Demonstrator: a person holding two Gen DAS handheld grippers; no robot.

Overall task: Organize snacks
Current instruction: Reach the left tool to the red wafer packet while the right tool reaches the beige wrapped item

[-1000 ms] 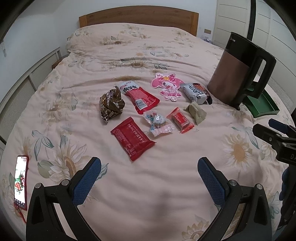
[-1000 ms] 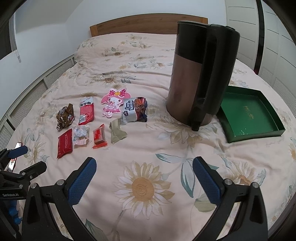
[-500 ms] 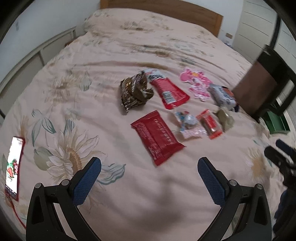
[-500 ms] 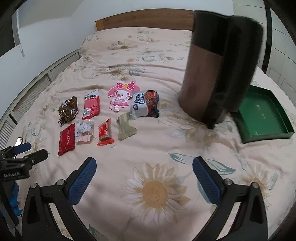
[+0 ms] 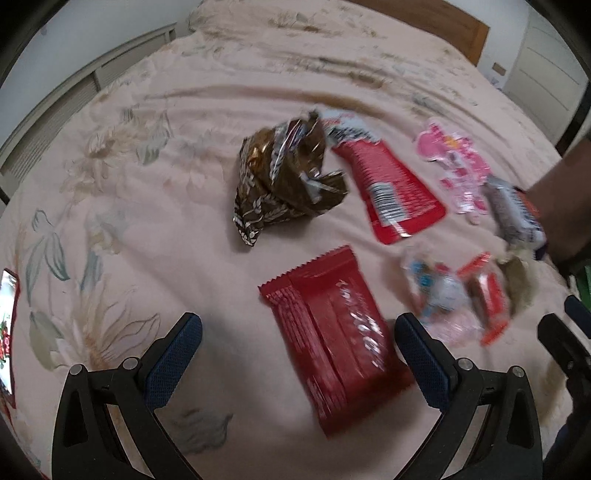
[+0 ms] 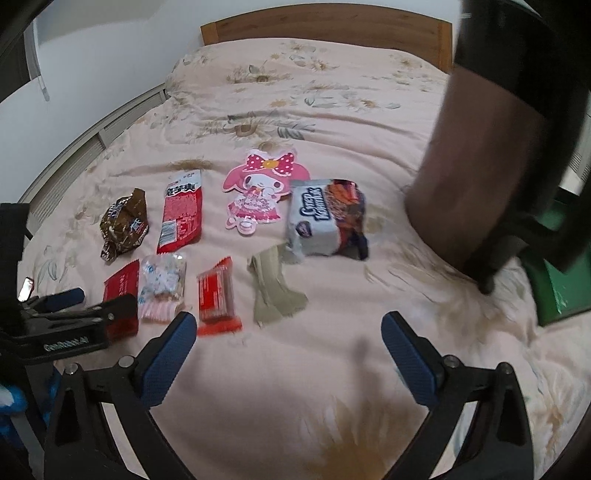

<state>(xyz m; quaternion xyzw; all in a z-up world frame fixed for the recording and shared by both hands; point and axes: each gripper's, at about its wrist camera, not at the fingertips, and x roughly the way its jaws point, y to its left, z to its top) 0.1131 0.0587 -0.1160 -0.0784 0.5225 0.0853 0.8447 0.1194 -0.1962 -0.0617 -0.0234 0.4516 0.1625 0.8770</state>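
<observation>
soft even indoor light; motion blur, fisheye-warped dark edges.

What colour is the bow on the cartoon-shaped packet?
Red with white dots, on the pink packet; clearest in the right wrist view.

This is a bedroom in a home. A wide bed (image 6: 332, 110) fills nearly the whole scene, spread with a pale pink quilt (image 6: 295, 387) printed with sunflowers and leaves, and a wooden headboard (image 6: 325, 26) stands against the plain white wall (image 6: 110, 48) at the far end. White panelled wardrobe doors (image 5: 546, 66) show at the far right. Snack packets (image 6: 255, 192) lie in loose rows on the quilt, a dark electric kettle (image 6: 491, 147) stands on the bed to the right, and a phone (image 5: 5, 325) with a lit screen lies at the near left edge.
</observation>
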